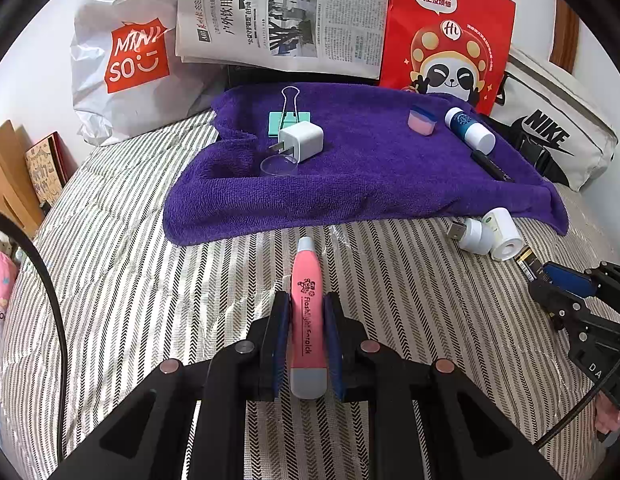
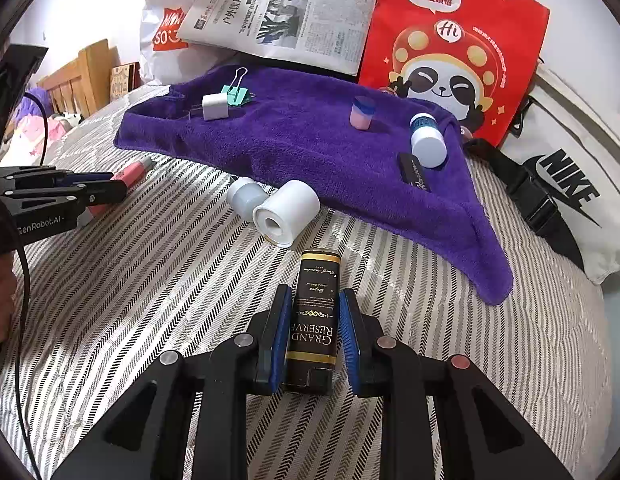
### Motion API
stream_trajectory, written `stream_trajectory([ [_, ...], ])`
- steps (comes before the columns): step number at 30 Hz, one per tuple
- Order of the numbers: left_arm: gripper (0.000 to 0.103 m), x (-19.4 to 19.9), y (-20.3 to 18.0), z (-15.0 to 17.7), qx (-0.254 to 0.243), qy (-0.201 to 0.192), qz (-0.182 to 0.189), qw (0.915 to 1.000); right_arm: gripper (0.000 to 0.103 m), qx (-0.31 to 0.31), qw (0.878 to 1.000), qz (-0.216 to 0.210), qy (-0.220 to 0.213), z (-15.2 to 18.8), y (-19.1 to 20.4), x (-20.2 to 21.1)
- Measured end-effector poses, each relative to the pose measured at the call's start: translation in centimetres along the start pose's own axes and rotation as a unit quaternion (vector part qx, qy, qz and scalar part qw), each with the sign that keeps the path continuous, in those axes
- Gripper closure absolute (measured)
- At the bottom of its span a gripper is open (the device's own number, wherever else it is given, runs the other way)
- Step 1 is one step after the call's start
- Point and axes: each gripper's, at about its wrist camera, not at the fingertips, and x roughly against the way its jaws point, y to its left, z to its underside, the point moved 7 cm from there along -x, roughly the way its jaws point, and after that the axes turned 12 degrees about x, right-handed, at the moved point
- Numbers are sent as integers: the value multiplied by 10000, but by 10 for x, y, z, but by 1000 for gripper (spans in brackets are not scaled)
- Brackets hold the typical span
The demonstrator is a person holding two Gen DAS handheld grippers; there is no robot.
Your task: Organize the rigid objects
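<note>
Gripping a pink plastic pen-shaped tool (image 1: 306,312) printed "Flashlight Earpick", the left gripper (image 1: 306,312) has its blue pads against both sides, over the striped grey-and-white bedspread (image 1: 150,280) just short of the purple plush towel (image 1: 370,176). The right gripper (image 2: 315,320) straddles a black-and-gold box (image 2: 314,320) reading "GRAND RESERVE"; its left pad touches the box, while a narrow gap shows at the right pad. Two white cylinders (image 2: 270,208) lie near the towel's front edge. Behind stand a white "MINISO" bag (image 1: 126,56), a newspaper (image 1: 286,12), a red panda-print "Hi" bag (image 1: 450,32) and a white "NIKE" bag (image 1: 550,132). Bare bedspread lies between the grippers.
</note>
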Motion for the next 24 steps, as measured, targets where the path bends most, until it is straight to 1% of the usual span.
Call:
stream_trajectory([
  [4,86,0,0,0,-12,-4,-9,10000,79,-108,9999,-127,-16,1,-2,-1],
  [11,86,0,-1,0,-14,-9,-16,10000,79,-181,9996,-212,-26,1,-3,-2],
  [20,86,0,-1,0,-14,-9,-12,10000,78,-582,9962,-634,-101,3,-12,-3],
  [24,86,0,1,0,77,10,91,9999,78,-607,9957,-702,71,1,-13,-4],
])
